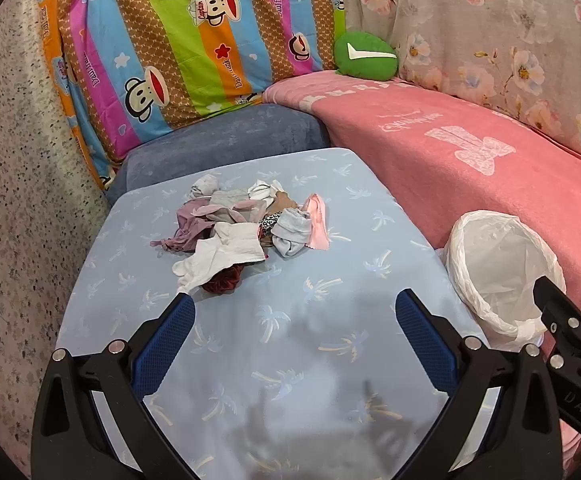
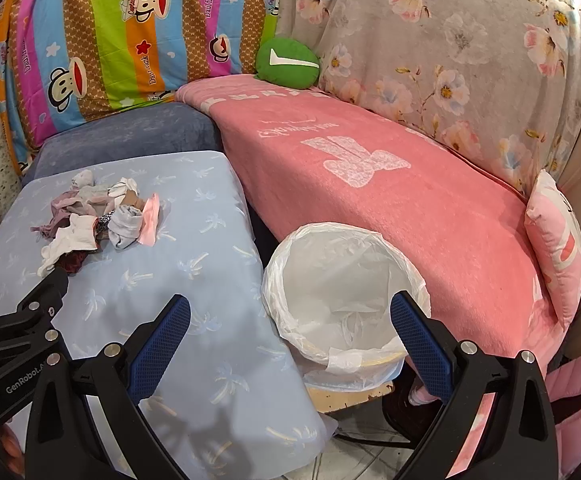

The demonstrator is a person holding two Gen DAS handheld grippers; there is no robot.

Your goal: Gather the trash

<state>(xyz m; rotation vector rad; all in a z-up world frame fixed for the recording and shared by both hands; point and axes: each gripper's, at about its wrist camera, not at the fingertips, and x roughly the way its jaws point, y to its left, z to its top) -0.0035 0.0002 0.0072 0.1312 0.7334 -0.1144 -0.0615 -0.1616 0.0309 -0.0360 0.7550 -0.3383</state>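
A pile of small cloth scraps and socks point(image 1: 242, 224), white, grey, pink, mauve and dark red, lies on a light blue palm-print cushion point(image 1: 282, 332). The pile also shows in the right wrist view point(image 2: 98, 220). A bin lined with a white plastic bag point(image 2: 342, 300) stands right of the cushion and shows in the left wrist view point(image 1: 502, 272). My left gripper point(image 1: 294, 308) is open and empty, just short of the pile. My right gripper point(image 2: 290, 312) is open and empty, over the bin's near left rim.
A pink blanket point(image 2: 370, 168) covers the sofa seat to the right. A green round cushion point(image 2: 288, 64) sits at the back corner. A striped monkey-print cover point(image 1: 178, 52) and a floral cover point(image 2: 450, 48) hang behind. A pink pillow point(image 2: 558, 240) lies at far right.
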